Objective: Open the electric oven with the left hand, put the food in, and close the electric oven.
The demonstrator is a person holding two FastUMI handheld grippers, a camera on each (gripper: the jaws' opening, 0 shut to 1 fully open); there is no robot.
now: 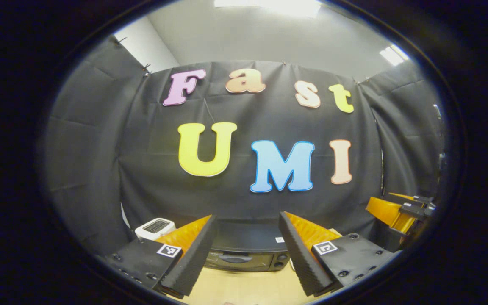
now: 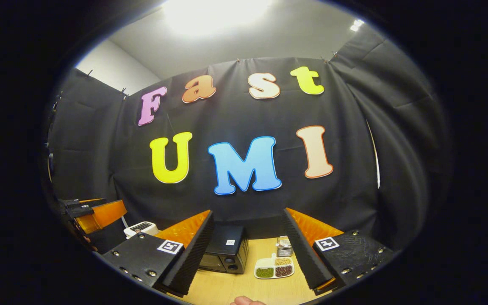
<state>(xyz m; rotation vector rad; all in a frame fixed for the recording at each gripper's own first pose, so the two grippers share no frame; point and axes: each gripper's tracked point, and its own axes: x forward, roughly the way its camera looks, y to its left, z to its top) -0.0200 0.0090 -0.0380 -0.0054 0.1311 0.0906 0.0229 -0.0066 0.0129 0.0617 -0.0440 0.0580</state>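
Black cloth (image 1: 244, 203) forms the booth wall, hung in three panels: back, left and right. Clips fasten its top edge. Above it, a white wall (image 1: 151, 44) and a grey ceiling (image 1: 269, 38). Ceiling lights (image 1: 392, 55) are on. A light wooden bench (image 2: 223, 288) stands against the cloth.

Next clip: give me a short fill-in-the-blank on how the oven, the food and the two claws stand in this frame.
1. The electric oven has its door ____.
2. The left claw is ____, with nothing between its fingers.
3. The divided food tray rests on the ____ beside the oven.
4. The right claw holds ____.

Missing words: shut; open; table; nothing
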